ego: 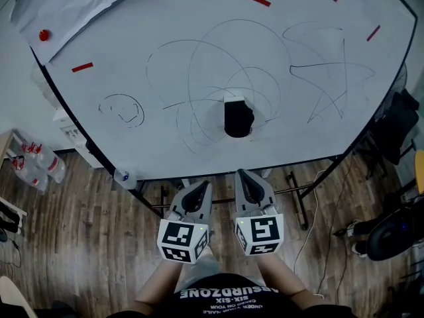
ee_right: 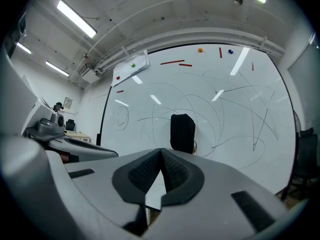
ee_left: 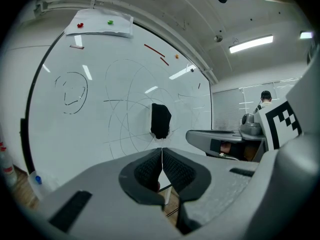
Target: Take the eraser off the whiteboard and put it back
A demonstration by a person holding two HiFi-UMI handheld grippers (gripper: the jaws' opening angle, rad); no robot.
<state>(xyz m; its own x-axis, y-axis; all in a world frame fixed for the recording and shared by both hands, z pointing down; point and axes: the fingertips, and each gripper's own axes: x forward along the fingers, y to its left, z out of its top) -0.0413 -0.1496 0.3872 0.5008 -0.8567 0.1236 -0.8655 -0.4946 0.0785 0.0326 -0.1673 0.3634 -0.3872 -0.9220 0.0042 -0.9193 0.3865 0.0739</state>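
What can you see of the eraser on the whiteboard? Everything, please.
The eraser is a black, matte block, taller than wide, with rounded corners; its material is unclear. It sits upright, flat against the whiteboard, low and near the middle, over the scribbled loops. In the head view a paler patch shows at its top edge. Nothing else touches it: the left gripper and right gripper are both shut, empty and short of it.

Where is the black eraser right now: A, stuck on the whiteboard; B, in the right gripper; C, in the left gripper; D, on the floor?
A: the eraser sits on the whiteboard, while the left gripper and right gripper are shut and empty.
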